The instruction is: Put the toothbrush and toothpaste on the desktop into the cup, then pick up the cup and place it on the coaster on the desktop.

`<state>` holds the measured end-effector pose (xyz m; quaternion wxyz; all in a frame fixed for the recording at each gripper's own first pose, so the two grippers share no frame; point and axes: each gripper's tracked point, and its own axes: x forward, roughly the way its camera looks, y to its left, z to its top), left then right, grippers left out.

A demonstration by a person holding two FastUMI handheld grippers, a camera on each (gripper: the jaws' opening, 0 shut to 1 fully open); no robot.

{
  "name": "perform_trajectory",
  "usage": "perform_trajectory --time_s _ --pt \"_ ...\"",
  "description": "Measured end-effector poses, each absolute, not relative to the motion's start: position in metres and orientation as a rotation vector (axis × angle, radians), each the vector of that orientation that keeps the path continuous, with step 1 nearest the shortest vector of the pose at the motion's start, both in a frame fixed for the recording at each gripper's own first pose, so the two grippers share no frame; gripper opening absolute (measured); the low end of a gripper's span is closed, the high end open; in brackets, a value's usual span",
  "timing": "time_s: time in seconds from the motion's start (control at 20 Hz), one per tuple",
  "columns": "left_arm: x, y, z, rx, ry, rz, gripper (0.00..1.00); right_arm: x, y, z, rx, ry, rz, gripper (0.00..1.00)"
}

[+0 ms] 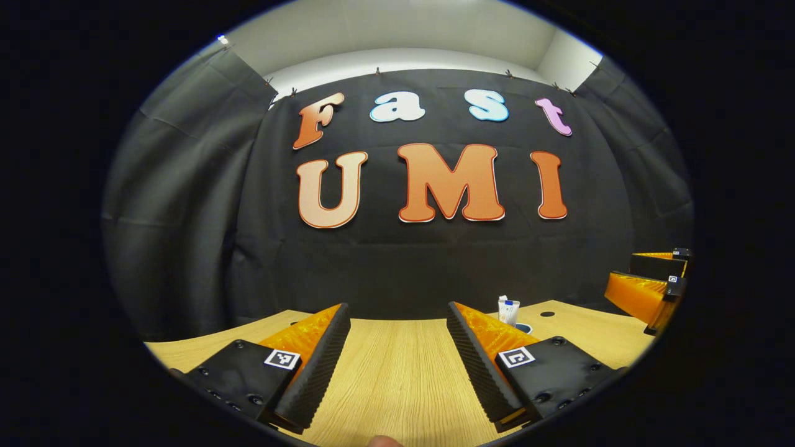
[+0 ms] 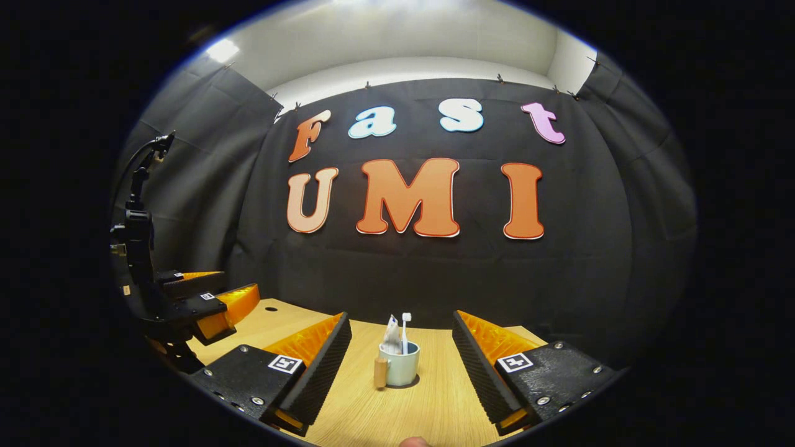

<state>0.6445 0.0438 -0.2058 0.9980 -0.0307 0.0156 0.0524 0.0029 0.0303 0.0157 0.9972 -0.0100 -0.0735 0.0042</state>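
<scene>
A pale blue-green cup (image 2: 402, 367) with a wooden handle stands upright on the wooden desktop (image 2: 397, 416). A white toothbrush (image 2: 406, 326) and a toothpaste tube (image 2: 391, 338) stick up out of it. My right gripper (image 2: 400, 318) is open, its fingers either side of the cup and a little short of it, touching nothing. Whether a coaster lies under the cup I cannot tell. My left gripper (image 1: 397, 307) is open over bare wood; its right finger hides most of the cup, with the tube (image 1: 508, 309) showing above. Each gripper appears in the other's view: left gripper (image 2: 208, 301), right gripper (image 1: 649, 288).
The black cloth wall closes off the back of the desktop. A small round hole (image 1: 546, 313) is cut in the tabletop near the back, also seen as the hole (image 2: 271, 308) from the right gripper view. A person's fingertip (image 2: 413, 442) shows at the bottom edge.
</scene>
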Motion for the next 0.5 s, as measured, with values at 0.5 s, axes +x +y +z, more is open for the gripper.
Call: perform_trajectory --time_s 0.5 --pt "0.651 0.041 -0.204 -0.046 0.043 0.128 1.00 -0.002 0.009 0.021 -0.009 -0.167 0.000 0.98"
